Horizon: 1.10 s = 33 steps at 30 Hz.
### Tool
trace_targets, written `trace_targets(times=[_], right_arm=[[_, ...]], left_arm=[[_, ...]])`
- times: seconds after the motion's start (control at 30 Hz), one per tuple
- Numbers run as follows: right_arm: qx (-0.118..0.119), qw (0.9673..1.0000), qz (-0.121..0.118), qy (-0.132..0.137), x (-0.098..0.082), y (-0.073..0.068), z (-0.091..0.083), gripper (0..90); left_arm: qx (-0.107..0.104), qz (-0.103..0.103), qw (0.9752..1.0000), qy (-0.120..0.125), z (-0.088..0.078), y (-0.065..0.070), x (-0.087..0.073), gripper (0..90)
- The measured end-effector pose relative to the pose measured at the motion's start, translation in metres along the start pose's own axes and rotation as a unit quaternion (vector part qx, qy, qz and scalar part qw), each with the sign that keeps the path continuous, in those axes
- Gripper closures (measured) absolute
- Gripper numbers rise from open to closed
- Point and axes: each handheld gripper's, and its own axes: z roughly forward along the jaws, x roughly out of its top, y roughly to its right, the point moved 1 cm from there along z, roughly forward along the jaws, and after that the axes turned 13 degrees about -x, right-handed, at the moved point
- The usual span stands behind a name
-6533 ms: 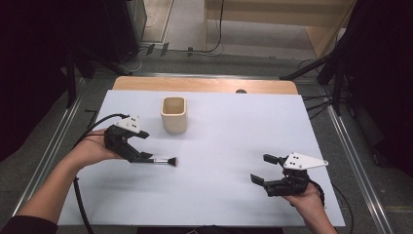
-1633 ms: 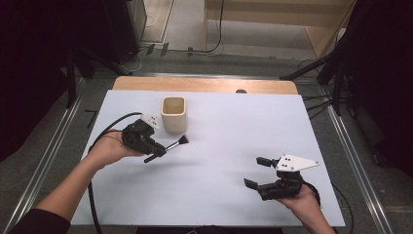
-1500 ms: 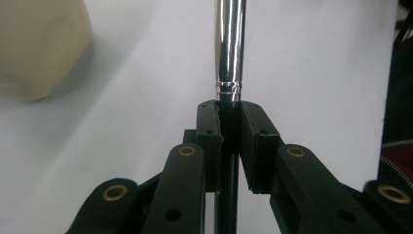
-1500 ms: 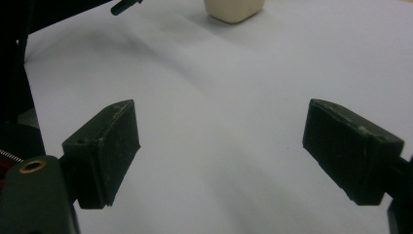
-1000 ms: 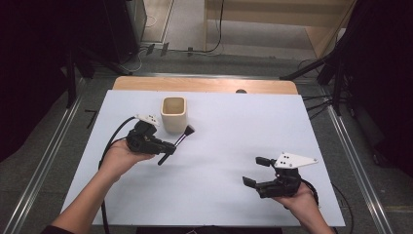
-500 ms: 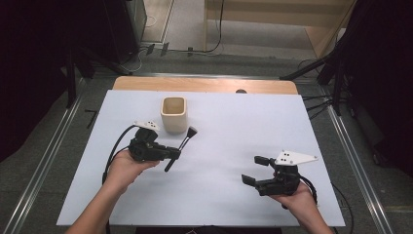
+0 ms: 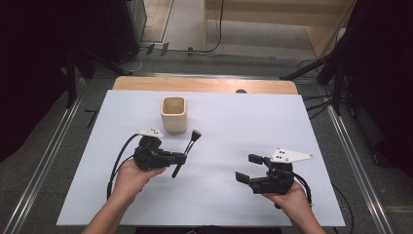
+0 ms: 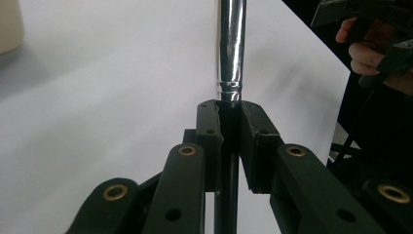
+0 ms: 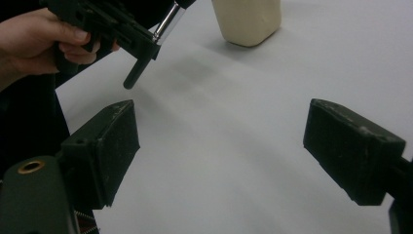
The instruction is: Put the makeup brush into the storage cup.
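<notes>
No brand, label or writing is legible on any item.

Nearest the person, the right gripper (image 7: pixel 249 169) is held in the right hand (image 7: pixel 290 195) low over the white table (image 7: pixel 311 126), well to the right of the cream cup (image 7: pixel 174 113) and nearer the person than it. Its jaws stand wide apart with nothing between them and point left across the table. The grey three-cornered plate (image 7: pixel 291 155) sits on top.

Farther in, the left hand (image 7: pixel 129 176) holds the left gripper (image 7: pixel 179 159) just in front of the cup, slightly to its left. The forearm enters from the bottom edge, angled up and right. The jaws are clamped on the brush (image 7: pixel 187 150), gripping its black handle just below the chrome ferrule (image 8: pixel 229 48). The brush is tilted, its dark head up and toward the cup's right side, near the cup but apart from it, its handle end pointing back toward the person.

The cup stands upright at the far middle of the table, mouth open upward.
</notes>
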Motion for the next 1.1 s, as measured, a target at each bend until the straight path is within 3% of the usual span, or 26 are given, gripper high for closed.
trace_targets(times=[0.27,0.47,0.77,1.03,1.1], right_arm=[[0.0,0.9998,0.018,0.006,0.006,-0.011,0.012,14.7],[-0.004,0.9985,0.048,0.024,0.01,-0.016,0.019,15.7],[0.0,0.9981,0.057,0.022,0.016,-0.022,0.031,17.9],[0.015,0.9959,0.085,0.027,0.019,-0.025,0.037,21.0],[0.018,0.9951,0.093,0.028,0.02,-0.025,0.039,21.3]], left_arm=[[-0.007,-0.012,0.9991,0.04,0.011,0.006,-0.006,80.6],[-0.015,-0.017,0.9977,0.065,0.019,0.008,-0.008,80.6],[-0.014,-0.011,0.9967,0.079,0.032,0.013,-0.007,80.6],[-0.032,-0.017,0.9958,0.084,0.044,0.016,-0.009,80.6],[-0.043,-0.023,0.9946,0.092,0.048,0.015,-0.008,80.7]])
